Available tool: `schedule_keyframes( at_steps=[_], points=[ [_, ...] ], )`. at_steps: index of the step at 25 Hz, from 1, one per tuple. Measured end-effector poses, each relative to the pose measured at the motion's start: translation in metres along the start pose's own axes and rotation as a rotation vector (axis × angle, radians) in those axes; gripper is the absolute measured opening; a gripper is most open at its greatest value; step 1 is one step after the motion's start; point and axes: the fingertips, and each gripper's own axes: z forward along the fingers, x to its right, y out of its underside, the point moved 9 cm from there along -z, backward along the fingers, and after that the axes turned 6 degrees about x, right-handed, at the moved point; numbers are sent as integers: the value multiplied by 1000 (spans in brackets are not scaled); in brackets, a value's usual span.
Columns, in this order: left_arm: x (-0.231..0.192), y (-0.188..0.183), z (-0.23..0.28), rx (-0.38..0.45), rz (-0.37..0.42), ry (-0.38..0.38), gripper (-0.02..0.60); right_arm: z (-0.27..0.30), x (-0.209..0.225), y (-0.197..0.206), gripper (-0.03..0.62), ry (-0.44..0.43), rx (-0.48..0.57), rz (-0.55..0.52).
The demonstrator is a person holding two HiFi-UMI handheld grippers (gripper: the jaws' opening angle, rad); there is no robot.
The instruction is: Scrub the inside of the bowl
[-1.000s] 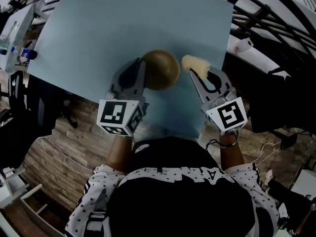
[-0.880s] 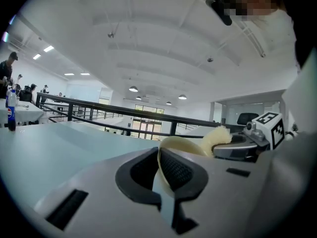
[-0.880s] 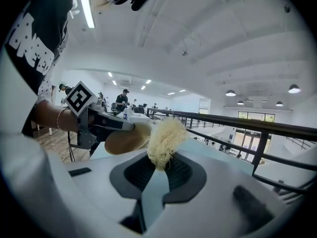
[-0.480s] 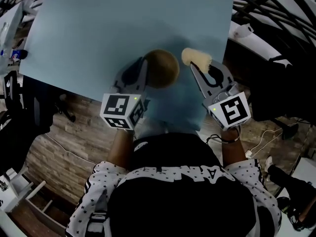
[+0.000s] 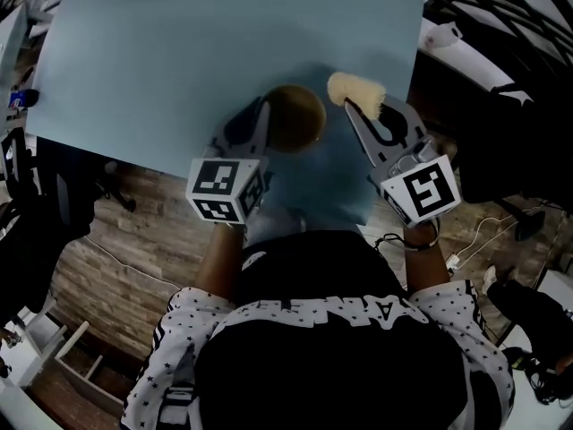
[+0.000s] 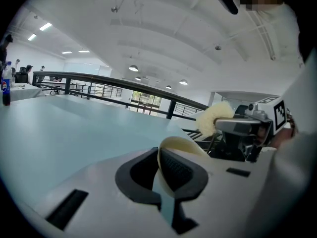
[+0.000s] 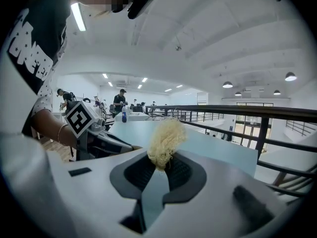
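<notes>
Jaws of the left tool (image 5: 258,125) are pinching the near rim of the bowl (image 5: 295,115), and in the left gripper view the cream edge is curving up between the dark pads. The bowl is sitting on the pale blue table (image 5: 206,34) straight ahead of this tool, its dark inside facing up toward the head camera. The tool's own grey body is covering the near left part of the bowl's wall.

The right tool (image 5: 360,111) is gripping a pale yellow fibrous scrubber (image 5: 355,90), which is sticking out past the tips of its narrow jaws. The scrubber is hanging outside the bowl, just beside the rim on the side away from the left tool; whether the two are touching cannot be told.

Beyond the right tool's tips, the table's far corner is giving way to a dark railing (image 5: 501,7), with a white roll (image 5: 443,36) lying near it. Far off to the left of the left tool, a bottle (image 6: 6,90) is standing at the table's edge. Behind both tools, wooden floor (image 5: 134,231) is showing beside the person's patterned sleeves. People (image 7: 119,100) are standing well beyond the table in the right gripper view.
</notes>
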Motion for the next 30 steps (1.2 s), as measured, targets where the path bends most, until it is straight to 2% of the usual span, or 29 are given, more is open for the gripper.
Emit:
schedule_keyframes(
  at_steps=[15,21,30],
  points=[
    [-14,31,10,-98,-15,-12,25,6,-6,11,60,-9,-10,33],
    [-20,36,11,-117,-41,-18,25,6,-10,10,60,-5,-11,41],
    [-21,38,3,-132,-27,-42,26,0,-15,11,60,29,-3,58]
  ],
)
